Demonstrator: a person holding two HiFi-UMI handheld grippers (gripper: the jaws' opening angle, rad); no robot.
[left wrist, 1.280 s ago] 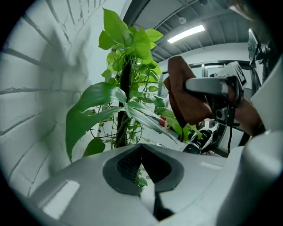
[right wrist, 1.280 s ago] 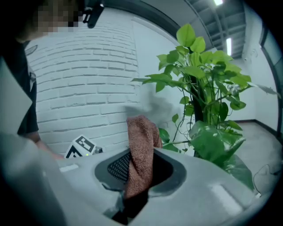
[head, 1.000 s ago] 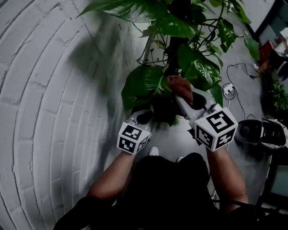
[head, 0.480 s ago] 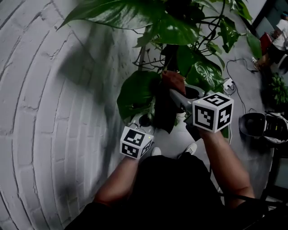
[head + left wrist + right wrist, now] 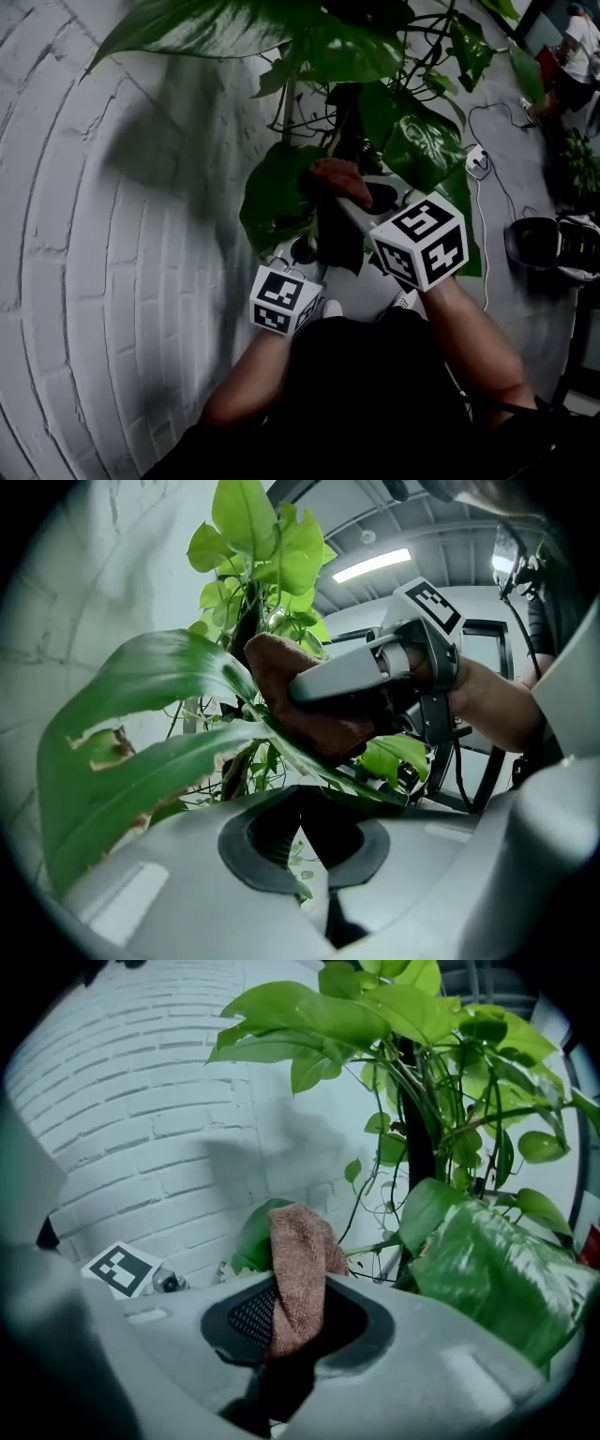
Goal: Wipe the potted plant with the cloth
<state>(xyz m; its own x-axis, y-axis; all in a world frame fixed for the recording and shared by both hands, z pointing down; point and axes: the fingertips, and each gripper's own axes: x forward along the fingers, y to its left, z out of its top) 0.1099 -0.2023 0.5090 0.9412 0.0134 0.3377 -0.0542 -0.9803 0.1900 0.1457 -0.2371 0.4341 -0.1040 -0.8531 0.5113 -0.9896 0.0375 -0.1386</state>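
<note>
The potted plant (image 5: 394,122) has big green leaves on a dark stem. My left gripper (image 5: 302,251) sits under its lowest large leaf (image 5: 277,192) and is shut on that leaf's edge. In the left gripper view the leaf (image 5: 141,761) runs across just above my left gripper (image 5: 302,803). My right gripper (image 5: 349,199) is shut on a reddish-brown cloth (image 5: 337,176) and presses it onto the same leaf. In the right gripper view the cloth (image 5: 300,1251) sticks up from the right gripper (image 5: 300,1312), with the leaf (image 5: 251,1237) behind it.
A white brick wall (image 5: 112,234) stands close on the left. On the grey floor to the right lie a cable and power strip (image 5: 475,161) and a dark rounded object (image 5: 534,246). A person (image 5: 577,47) is at the far top right.
My right gripper has slid left across the leaf with the cloth in it. The left gripper has stayed put under the leaf.
</note>
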